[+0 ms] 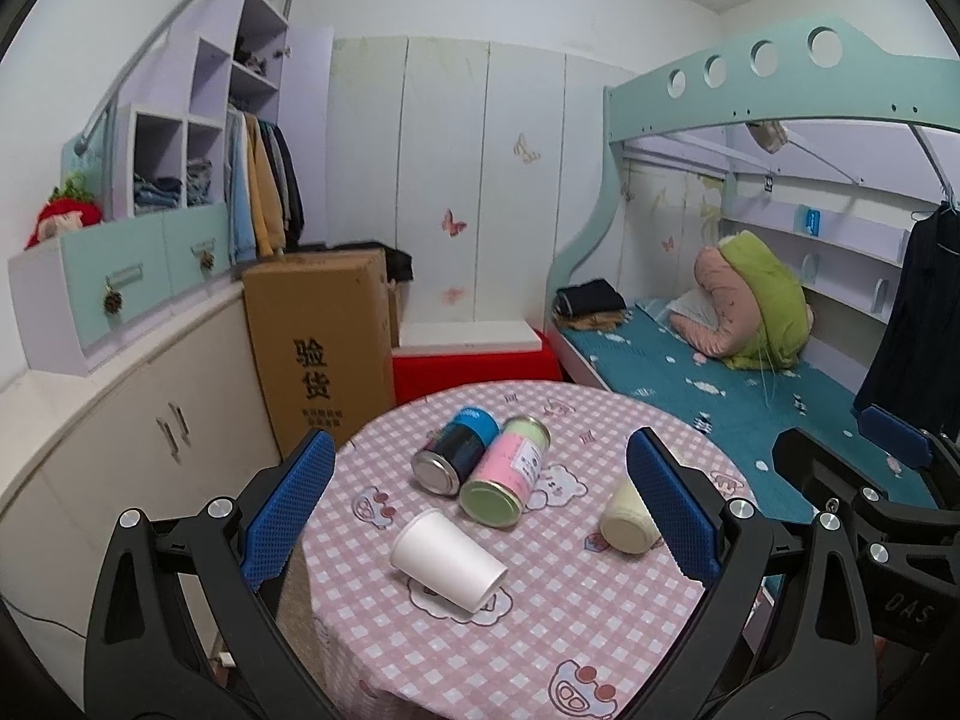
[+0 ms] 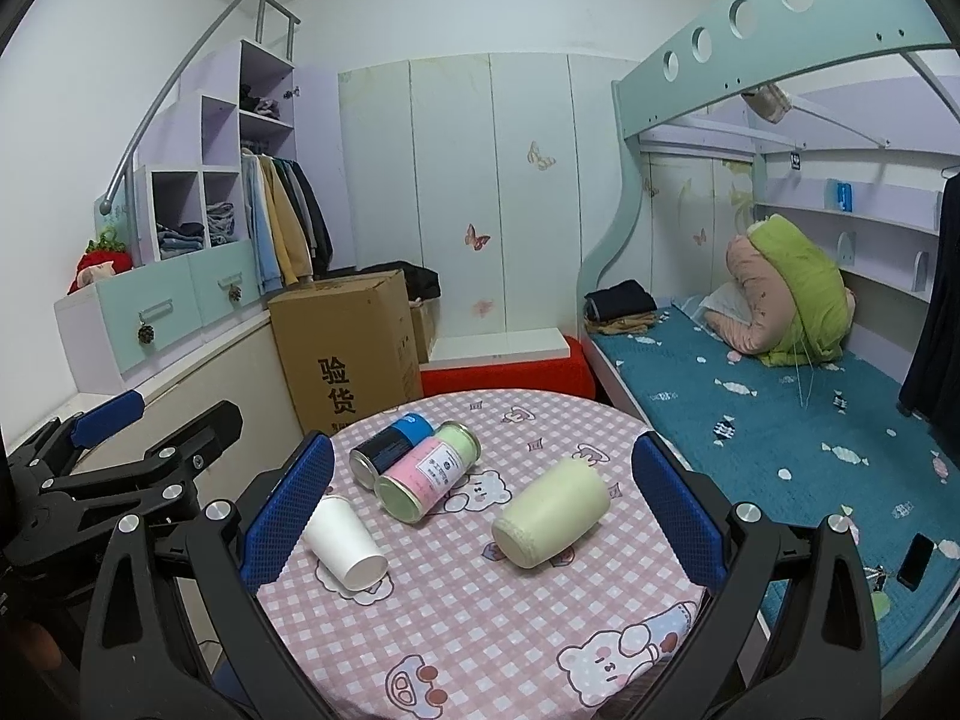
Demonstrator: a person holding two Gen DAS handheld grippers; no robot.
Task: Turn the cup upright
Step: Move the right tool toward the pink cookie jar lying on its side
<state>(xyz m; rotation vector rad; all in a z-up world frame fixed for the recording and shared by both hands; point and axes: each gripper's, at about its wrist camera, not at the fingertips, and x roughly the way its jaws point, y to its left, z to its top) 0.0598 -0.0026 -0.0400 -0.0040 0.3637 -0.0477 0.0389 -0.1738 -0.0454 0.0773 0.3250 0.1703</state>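
Where right view shows phone (image 2: 915, 561), left lacks.

A round table (image 2: 480, 618) with a pink checked cloth printed with bears stands in a small bedroom. Behind the table, a tall cardboard box (image 2: 348, 348) with black Chinese characters stands on the floor, a red box (image 2: 510, 375) with a white top just beside it. Farther behind the table, a white wardrobe (image 2: 480, 192) with butterfly stickers fills the back wall. Left of the table runs a cream cabinet (image 1: 120, 444), with mint drawers (image 2: 162, 306), lilac open shelves (image 2: 198, 204) and hanging clothes (image 2: 288, 222) above it. Right of the table is a mint bunk bed (image 2: 750, 42); its lower mattress (image 2: 780, 414) is teal, with rolled bedding (image 2: 786, 294) on it. The walls are white
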